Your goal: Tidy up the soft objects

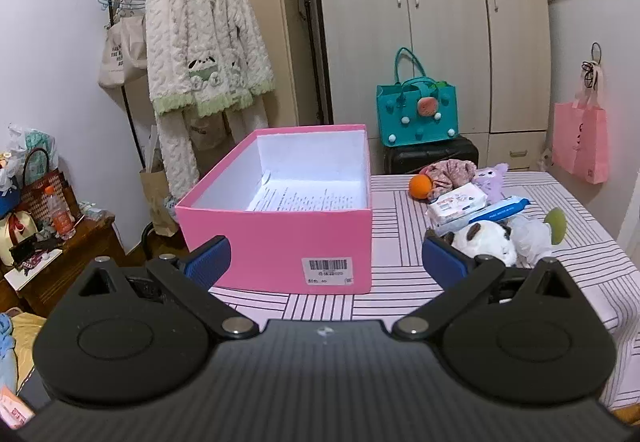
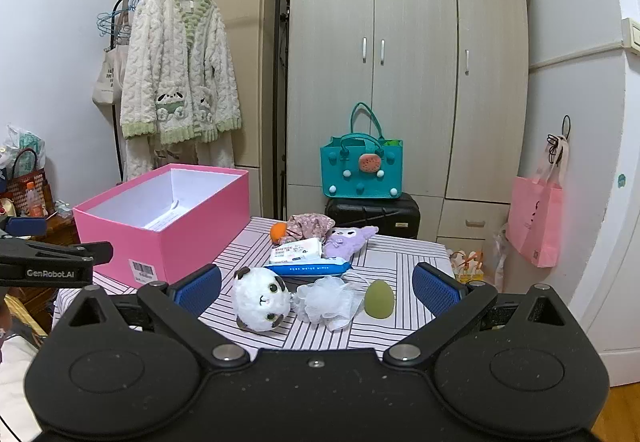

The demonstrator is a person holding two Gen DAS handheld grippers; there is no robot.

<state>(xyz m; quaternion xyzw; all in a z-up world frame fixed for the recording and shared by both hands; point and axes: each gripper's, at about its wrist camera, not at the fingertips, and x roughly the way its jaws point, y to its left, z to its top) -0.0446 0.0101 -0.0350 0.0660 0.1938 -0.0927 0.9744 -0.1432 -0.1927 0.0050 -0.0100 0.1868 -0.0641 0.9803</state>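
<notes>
Table (image 2: 400,262): covered in a pale cloth with dark stripes; it bears the box on the left and a heap of soft things on the right.
Pink box (image 1: 276,242): open, no lid on it, standing on the left part of the table; white inside, with a barcode label on its near wall.
Box contents: a printed sheet of paper (image 1: 304,195) lying on the bottom; no soft things in it.
Left gripper (image 1: 326,262): jaws spread wide, holding nothing, touching nothing; it hangs just near of the pink box, pointing at its near wall.
Right gripper (image 2: 316,288): jaws spread wide, empty, apart from every item; it hangs near of the heap, with the plush, puff and sponge between its fingers in its view.
White plush (image 2: 260,300): round head with dark ears, at the near left of the heap.
Bath puff (image 2: 326,300): white mesh, just right of the plush.
Green sponge (image 2: 379,299): egg-shaped, upright, right of the puff.
Blue wipes pack (image 2: 308,267): flat, just beyond the plush and puff.
White wipes pack (image 2: 297,250): beyond the blue one.
Purple plush (image 2: 346,242): far right of the heap.
Floral cloth (image 2: 310,226): bunched at the far end.
Orange ball (image 2: 279,232): just left of the cloth.
</notes>
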